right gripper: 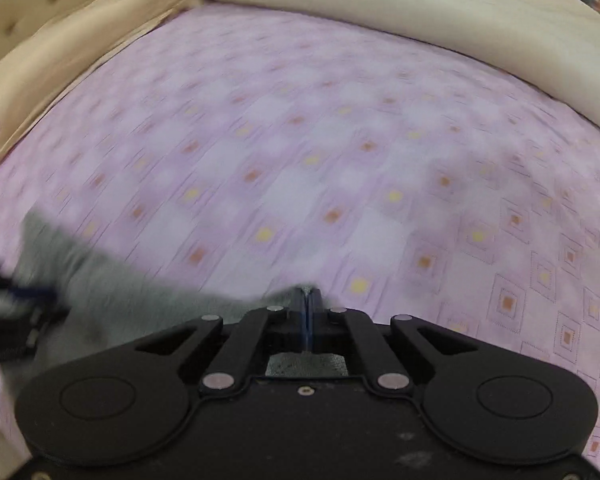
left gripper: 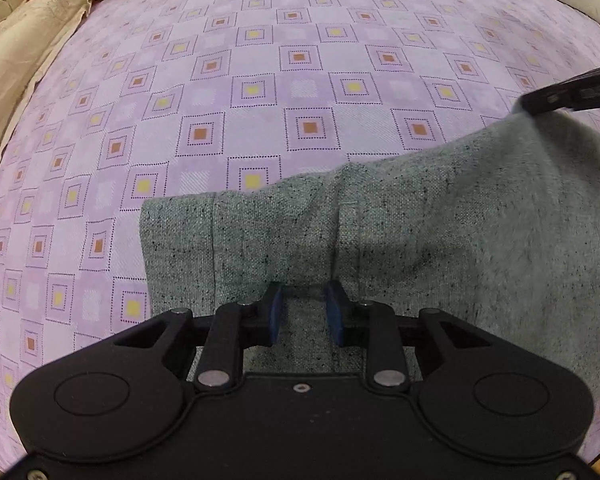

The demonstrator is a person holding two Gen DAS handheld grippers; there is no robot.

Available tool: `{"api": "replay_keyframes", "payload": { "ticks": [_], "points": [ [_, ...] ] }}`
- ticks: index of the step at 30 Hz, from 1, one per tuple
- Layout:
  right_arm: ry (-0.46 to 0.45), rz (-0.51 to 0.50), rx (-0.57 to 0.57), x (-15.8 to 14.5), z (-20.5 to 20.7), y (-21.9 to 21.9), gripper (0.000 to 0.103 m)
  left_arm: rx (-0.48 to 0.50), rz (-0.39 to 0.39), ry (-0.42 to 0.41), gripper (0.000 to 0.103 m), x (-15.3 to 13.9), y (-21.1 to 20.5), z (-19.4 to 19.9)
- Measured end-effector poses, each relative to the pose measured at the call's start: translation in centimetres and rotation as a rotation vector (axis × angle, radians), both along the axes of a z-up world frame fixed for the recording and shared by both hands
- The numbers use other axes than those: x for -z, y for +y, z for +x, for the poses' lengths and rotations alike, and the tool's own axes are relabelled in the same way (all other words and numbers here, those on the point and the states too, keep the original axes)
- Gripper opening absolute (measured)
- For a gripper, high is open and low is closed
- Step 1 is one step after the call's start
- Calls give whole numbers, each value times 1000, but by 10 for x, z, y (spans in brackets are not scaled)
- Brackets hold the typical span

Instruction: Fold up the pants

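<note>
Pants (left gripper: 400, 232) of grey speckled cloth lie on the pink patterned bedsheet (left gripper: 260, 80), and we see no box, basket or other holder anywhere on the bed. In the left wrist view the cloth spreads from the middle of the frame out to the right edge, one hemmed end lying flat on the sheet ahead and to the left of our left gripper (left gripper: 306, 312). That gripper's blue-padded fingers (left gripper: 275, 312) stand apart, with grey fabric visible between and beneath them — whether the pads touch the cloth we cannot tell. At the upper right of the same view our right gripper (left gripper: 520, 106) meets the raised far corner of the pants. In the blurred right wrist view its fingers are pressed together on a grey edge of cloth, the fabric trailing off to the left toward the left gripper. Cream bedding (right gripper: 380, 12) is heaped along the far side of the sheet.
</note>
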State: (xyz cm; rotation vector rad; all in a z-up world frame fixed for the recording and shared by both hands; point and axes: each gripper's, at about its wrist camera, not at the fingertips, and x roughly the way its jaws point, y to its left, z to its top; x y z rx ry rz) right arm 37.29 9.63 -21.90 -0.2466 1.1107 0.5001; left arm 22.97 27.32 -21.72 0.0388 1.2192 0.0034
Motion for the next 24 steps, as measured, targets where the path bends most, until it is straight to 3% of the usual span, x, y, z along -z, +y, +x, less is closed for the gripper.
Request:
{"api": "replay_keyframes", "payload": {
  "ticks": [2,3,4,6,8,10,12,14,18,22,24],
  "points": [
    [27,-23,10,16,5,7,3,7,1,5,37,-2,0,0],
    [20,-23,10,18,5,9,8,5,-2,13,38,-5,1,1],
    [-6,-20,22,15,2,8,11,-2,-3,18,37,-11,1,1],
    [-112,3,57,-9,-14,0,29,-23,17,-13,36,-28,-2,0],
    [-178,37,63,-28,-36,-12,30,-32,21,-92,36,-45,-9,-4],
    [-120,66,73,-32,-56,-22,30,-32,3,-94,37,-48,-15,-6],
    [-34,87,95,-23,-79,-31,28,-29,-7,-31,38,-35,-17,-11],
    [22,31,110,-5,-102,-38,28,-31,35,34,38,-17,-16,-20],
    [162,-72,127,29,-153,-59,28,32,87,7,40,-15,-17,-43],
    [195,-83,131,29,-197,-83,28,12,116,12,37,-28,-26,-41],
    [150,-41,179,11,-207,-100,27,-22,112,-14,37,-40,-33,-36]
  ]
}}
